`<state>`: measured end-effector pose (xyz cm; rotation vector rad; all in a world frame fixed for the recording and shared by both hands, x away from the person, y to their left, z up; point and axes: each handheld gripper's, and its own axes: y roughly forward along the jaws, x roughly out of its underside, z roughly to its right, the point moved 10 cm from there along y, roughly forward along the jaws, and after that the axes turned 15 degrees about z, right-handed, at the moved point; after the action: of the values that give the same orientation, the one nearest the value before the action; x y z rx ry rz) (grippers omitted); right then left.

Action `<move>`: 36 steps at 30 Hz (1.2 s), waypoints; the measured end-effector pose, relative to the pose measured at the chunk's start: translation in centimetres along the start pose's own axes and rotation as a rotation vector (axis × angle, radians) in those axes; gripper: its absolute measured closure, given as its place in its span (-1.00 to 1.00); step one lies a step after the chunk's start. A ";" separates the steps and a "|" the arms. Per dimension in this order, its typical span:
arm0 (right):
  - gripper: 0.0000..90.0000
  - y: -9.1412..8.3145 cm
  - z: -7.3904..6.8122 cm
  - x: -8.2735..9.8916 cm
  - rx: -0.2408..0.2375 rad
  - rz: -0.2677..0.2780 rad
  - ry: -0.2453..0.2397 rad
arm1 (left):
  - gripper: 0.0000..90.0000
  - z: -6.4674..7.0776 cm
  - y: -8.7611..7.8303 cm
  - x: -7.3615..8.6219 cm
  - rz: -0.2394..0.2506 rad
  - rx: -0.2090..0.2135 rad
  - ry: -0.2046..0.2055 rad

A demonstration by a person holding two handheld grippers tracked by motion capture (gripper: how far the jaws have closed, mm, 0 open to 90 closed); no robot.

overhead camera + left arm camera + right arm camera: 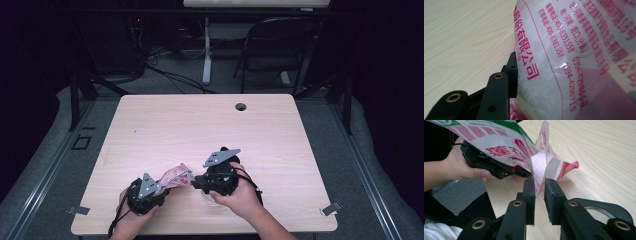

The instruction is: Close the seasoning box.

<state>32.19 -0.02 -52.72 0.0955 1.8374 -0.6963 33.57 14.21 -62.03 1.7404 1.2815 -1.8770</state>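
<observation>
The left hand-held gripper (162, 186) is gripping a printed plastic bag (176, 176) of white crystals, one jaw pressing into its side while the other is hidden behind the film. The right hand-held gripper (539, 185) is standing narrowly parted, the bag's crumpled top edge hanging in the gap and brushing one pad; whether it is pinched is hard to make out. The bag is held just above the pale wooden worktop (200, 120) near its front edge. Something ring-shaped (599, 212) is showing behind the right jaws, mostly hidden.
</observation>
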 end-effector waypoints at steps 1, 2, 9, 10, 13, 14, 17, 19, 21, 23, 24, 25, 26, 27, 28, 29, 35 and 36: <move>0.74 -0.2 0.0 -0.1 -0.002 0.000 -0.005 | 0.36 0.0 0.0 0.0 -0.001 0.000 0.002; 0.74 -0.3 0.0 -0.3 0.001 0.007 -0.004 | 0.36 0.0 0.0 -0.1 -0.001 0.000 0.004; 0.66 -1.0 0.2 -0.7 0.016 0.027 -0.005 | 0.36 0.1 0.1 -0.1 -0.012 0.000 0.026; 0.63 -1.1 0.2 -0.8 0.020 0.036 -0.004 | 0.36 0.1 0.2 -0.1 -0.013 -0.001 0.032; 0.53 -1.5 0.1 -1.2 0.024 0.054 -0.013 | 0.36 0.2 0.4 -0.1 -0.018 0.008 0.043; 0.49 -1.7 0.1 -1.4 0.022 0.057 -0.019 | 0.36 0.3 0.6 -0.2 -0.016 0.008 0.043; 0.43 -2.2 -0.3 -2.1 0.020 0.086 -0.038 | 0.36 0.7 0.9 -0.1 -0.025 0.020 0.054; 0.36 -2.5 -0.5 -2.6 0.022 0.107 -0.048 | 0.36 0.9 1.1 -0.1 -0.024 0.022 0.061; 0.32 -2.7 -0.9 -3.0 0.023 0.117 -0.070 | 0.36 1.1 1.1 0.0 -0.031 0.027 0.064; 0.28 -2.8 -1.2 -3.1 0.015 0.121 -0.083 | 0.36 1.2 1.1 0.1 -0.034 0.029 0.066; 0.27 -2.8 -1.4 -3.2 0.012 0.122 -0.091 | 0.36 1.2 1.1 0.1 -0.036 0.028 0.066; 0.27 -2.7 -1.6 -3.2 0.004 0.122 -0.105 | 0.36 1.3 1.1 0.2 -0.038 0.027 0.068; 0.27 -2.6 -1.8 -3.3 -0.003 0.124 -0.109 | 0.36 1.3 1.1 0.2 -0.044 0.028 0.076; 0.27 -2.4 -2.0 -3.3 -0.007 0.125 -0.114 | 0.36 1.3 1.1 0.3 -0.046 0.026 0.080; 0.27 -2.3 -2.1 -3.2 -0.012 0.120 -0.119 | 0.36 1.4 1.0 0.3 -0.047 0.025 0.086; 0.27 -2.1 -2.3 -3.2 -0.020 0.115 -0.124 | 0.36 1.4 1.0 0.4 -0.049 0.023 0.088; 0.38 -0.9 -2.8 -2.6 -0.058 0.089 -0.126 | 0.36 1.5 0.7 0.6 -0.063 0.017 0.124; 0.45 -0.7 -2.8 -2.5 -0.063 0.079 -0.128 | 0.36 1.5 0.6 0.7 -0.068 0.015 0.128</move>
<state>30.48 1.46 -49.61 0.0801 1.7222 -0.5758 32.88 12.98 -63.07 1.8743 1.3927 -1.8417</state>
